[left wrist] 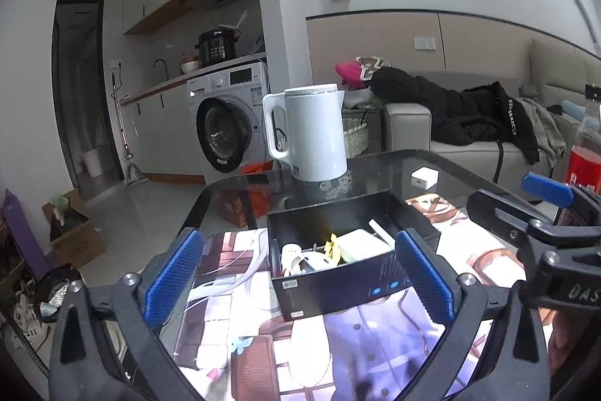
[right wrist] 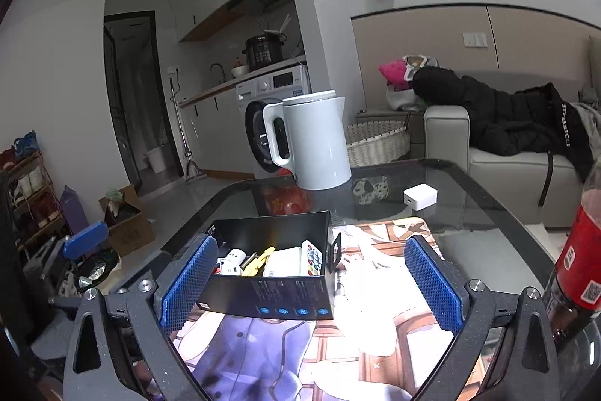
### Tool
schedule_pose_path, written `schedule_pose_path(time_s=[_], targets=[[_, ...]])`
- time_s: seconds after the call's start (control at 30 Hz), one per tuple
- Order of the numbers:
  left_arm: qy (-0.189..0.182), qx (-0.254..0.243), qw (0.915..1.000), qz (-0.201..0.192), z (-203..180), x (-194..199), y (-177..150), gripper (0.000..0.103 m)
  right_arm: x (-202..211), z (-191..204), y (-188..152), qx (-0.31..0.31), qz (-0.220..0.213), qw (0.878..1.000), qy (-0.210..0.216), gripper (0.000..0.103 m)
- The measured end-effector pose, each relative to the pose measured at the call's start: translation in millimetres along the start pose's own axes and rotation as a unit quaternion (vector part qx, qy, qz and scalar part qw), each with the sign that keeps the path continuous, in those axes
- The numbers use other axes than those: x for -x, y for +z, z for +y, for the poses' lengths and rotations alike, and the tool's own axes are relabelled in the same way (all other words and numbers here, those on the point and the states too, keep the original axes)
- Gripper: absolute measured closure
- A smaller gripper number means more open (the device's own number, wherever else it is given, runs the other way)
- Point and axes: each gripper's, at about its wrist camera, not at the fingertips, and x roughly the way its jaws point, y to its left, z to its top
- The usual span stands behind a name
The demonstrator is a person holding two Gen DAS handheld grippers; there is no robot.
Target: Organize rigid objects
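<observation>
Left wrist view: the black box (left wrist: 338, 250) is seen open-topped on the printed mat (left wrist: 338, 344), which lies on the glass counter (left wrist: 469, 168).
Box contents: a white plug-like piece (right wrist: 233, 260), a yellow clip (right wrist: 259, 260), a white block (right wrist: 281, 262) and a small remote (right wrist: 311, 258) are held inside, packed close.
Left gripper (left wrist: 296, 280): its fingers are spread wide, nothing is pinched, and the box is framed between them without visible contact.
Right gripper (right wrist: 311, 288): its fingers are likewise spread and empty; the left one overlaps the box's near corner, and contact cannot be told.
Loose item: a white charger cube (right wrist: 420, 197) is left on the bare glass beyond the mat, apart from the box.
Other things: a white kettle (right wrist: 315, 145) stands behind the box and a red-labelled bottle (right wrist: 578, 269) at the right.
Step in hand: judged as late, most small items being already boxed.
Next move: probably a reach over the box to the cube, the kettle and bottle being avoided.
</observation>
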Motion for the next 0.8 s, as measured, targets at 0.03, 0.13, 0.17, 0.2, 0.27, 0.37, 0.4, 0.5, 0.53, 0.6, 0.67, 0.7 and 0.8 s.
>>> schedule_pose_path(time_s=[0.03,0.13,0.17,0.2,0.27,0.37,0.4,0.5,0.53,0.6,0.67,0.7,0.8], targets=[[-0.002,0.002,1.0,0.005,1.9,-0.9,-0.9,0.0,2.5,2.5,-3.1,0.007,-0.006,1.0,0.002,0.001],[-0.007,0.012,0.9999,0.006,3.7,2.0,-3.5,0.0,6.9,9.2,-5.9,0.031,-0.016,0.999,0.01,0.001],[-0.008,0.013,0.9999,0.004,5.4,3.0,-4.3,0.0,7.2,11.0,-6.1,0.036,-0.018,0.999,0.012,0.001],[-0.007,0.013,0.9999,0.002,5.0,5.3,-6.3,0.0,6.9,12.7,-6.0,0.042,-0.02,0.999,0.014,0.001],[-0.003,0.012,0.9999,0.0,5.7,6.4,-6.6,0.0,7.1,14.3,-6.1,0.049,-0.023,0.998,0.013,0.001],[0.007,0.021,0.9998,0.002,7.2,7.1,-7.5,0.0,6.5,16.3,-6.9,0.053,-0.023,0.998,0.016,0.001],[0.008,0.022,0.9997,0.004,7.0,6.1,-7.6,0.0,7.0,16.4,-7.3,0.052,-0.024,0.998,0.016,0.001],[0.009,0.028,0.9996,0.006,8.5,6.6,-7.9,0.0,6.9,17.5,-7.1,0.054,-0.024,0.998,0.015,0.001],[0.011,0.028,0.9995,0.006,8.8,6.8,-8.3,0.0,7.8,18.1,-7.2,0.054,-0.026,0.998,0.015,0.001],[0.012,0.029,0.9995,0.003,9.3,8.1,-9.3,0.0,8.1,20.0,-7.0,0.057,-0.026,0.998,0.018,0.001],[0.014,0.029,0.9995,0.003,9.4,8.0,-9.9,0.0,8.0,19.8,-6.7,0.057,-0.028,0.998,0.017,0.001],[0.016,0.03,0.9994,0.003,9.3,8.2,-10.0,0.0,7.4,19.7,-6.8,0.057,-0.027,0.998,0.017,0.001],[0.021,0.032,0.9993,0.002,9.3,7.9,-9.7,0.0,7.9,19.1,-7.0,0.056,-0.026,0.998,0.016,0.001]])
